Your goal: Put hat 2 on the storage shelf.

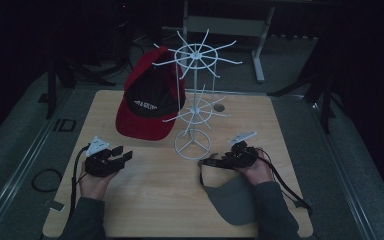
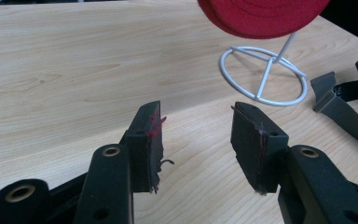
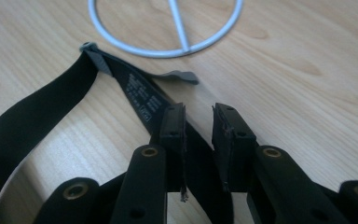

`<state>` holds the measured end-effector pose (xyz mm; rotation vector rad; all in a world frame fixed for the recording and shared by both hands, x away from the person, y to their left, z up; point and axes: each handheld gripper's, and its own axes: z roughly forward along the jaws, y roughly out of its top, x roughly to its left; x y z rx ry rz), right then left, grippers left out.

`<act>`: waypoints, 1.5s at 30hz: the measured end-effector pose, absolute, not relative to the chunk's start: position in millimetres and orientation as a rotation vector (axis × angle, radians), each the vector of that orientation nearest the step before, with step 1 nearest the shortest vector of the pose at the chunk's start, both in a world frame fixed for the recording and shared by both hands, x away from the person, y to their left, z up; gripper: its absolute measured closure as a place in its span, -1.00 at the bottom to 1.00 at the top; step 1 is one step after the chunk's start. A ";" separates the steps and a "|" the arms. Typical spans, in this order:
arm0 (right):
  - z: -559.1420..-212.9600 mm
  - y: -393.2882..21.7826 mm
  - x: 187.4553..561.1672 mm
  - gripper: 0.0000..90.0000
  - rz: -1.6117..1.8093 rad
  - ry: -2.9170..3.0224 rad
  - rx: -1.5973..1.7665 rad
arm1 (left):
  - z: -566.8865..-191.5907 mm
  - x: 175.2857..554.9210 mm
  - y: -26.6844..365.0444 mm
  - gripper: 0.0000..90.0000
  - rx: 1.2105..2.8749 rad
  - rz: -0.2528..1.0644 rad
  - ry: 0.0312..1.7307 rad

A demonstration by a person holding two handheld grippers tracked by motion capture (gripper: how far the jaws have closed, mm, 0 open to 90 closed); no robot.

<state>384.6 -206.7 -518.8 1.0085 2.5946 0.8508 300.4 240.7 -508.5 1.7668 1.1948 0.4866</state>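
Your left claw rests released on the surface, holding nothing. The red cap already hangs on the white rack. Your right claw gapes narrowly over the grey cap's black strap; center it, then clench.

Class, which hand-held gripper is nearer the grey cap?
Right. The right hand-held gripper sits over the grey cap, its jaws astride the cap's black band; the left hand-held gripper is across the table.

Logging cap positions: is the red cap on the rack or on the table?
On the rack: the red cap hangs from the white rack.
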 end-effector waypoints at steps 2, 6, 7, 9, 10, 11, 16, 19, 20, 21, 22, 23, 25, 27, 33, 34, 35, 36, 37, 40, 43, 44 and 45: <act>-520.0 -205.4 385.5 0.64 0.838 2.605 0.997 | -508.5 300.5 241.0 0.20 1.766 0.488 1.195; -527.3 -202.7 391.5 0.51 0.802 2.661 0.982 | -508.7 300.2 241.1 0.20 1.770 0.487 1.195; -528.7 -202.3 392.9 0.43 0.807 2.683 0.984 | -508.7 300.2 241.2 0.20 1.770 0.487 1.195; -530.3 -201.3 394.1 0.44 0.795 2.718 0.969 | -508.7 300.2 241.4 0.20 1.769 0.489 1.196; -530.3 -201.1 394.1 0.53 0.793 2.727 0.964 | -508.7 300.1 241.5 0.20 1.769 0.488 1.195; -529.9 -200.7 393.3 0.72 0.790 2.735 0.952 | -508.8 300.1 241.4 0.20 1.769 0.487 1.195; -527.0 -200.5 387.5 1.00 0.756 2.758 0.910 | -508.9 300.1 241.8 0.21 1.768 0.487 1.196; -520.5 -206.8 381.6 1.00 0.737 2.717 0.918 | -508.8 299.8 242.2 0.21 1.765 0.487 1.197; -519.5 -208.4 380.9 1.00 0.739 2.710 0.920 | -509.0 300.0 242.1 0.21 1.765 0.488 1.199; -518.2 -210.9 380.1 1.00 0.734 2.707 0.931 | -509.1 300.0 242.0 0.21 1.766 0.488 1.200; -518.2 -210.9 380.1 1.00 0.734 2.707 0.931 | -509.1 300.0 242.0 0.21 1.766 0.488 1.200; -517.4 -215.1 381.3 1.00 0.739 2.693 0.962 | -509.4 300.3 241.3 0.21 1.769 0.488 1.198; -518.1 -218.4 384.6 0.78 0.770 2.686 0.995 | -509.4 300.2 240.8 0.21 1.770 0.487 1.196; -520.8 -219.5 389.3 0.50 0.787 2.700 1.040 | -509.6 300.4 240.5 0.21 1.770 0.488 1.197; -529.6 -216.6 397.6 0.46 0.764 2.748 1.095 | -509.7 300.2 241.4 0.20 1.769 0.488 1.200; -529.9 -216.6 397.8 0.51 0.763 2.761 1.098 | -509.6 300.1 241.8 0.20 1.768 0.489 1.199; -529.8 -216.6 397.0 0.67 0.755 2.775 1.096 | -509.6 300.0 242.0 0.20 1.768 0.490 1.200; -529.1 -216.7 396.0 0.81 0.743 2.774 1.090 | -509.6 300.0 242.0 0.20 1.768 0.490 1.200; -527.8 -217.3 394.1 0.98 0.734 2.768 1.082 | -509.7 300.0 242.5 0.20 1.765 0.490 1.202; -523.8 -219.8 389.9 0.99 0.736 2.751 1.069 | -509.9 300.0 242.1 0.20 1.767 0.490 1.202; -519.6 -223.7 385.8 1.00 0.713 2.723 1.069 | -509.9 300.0 241.6 0.20 1.769 0.488 1.201; -518.9 -224.9 384.9 1.00 0.715 2.714 1.080 | -510.1 300.0 241.5 0.20 1.770 0.489 1.202; -517.9 -227.8 383.8 1.00 0.715 2.705 1.084 | -510.2 300.1 241.5 0.20 1.770 0.489 1.203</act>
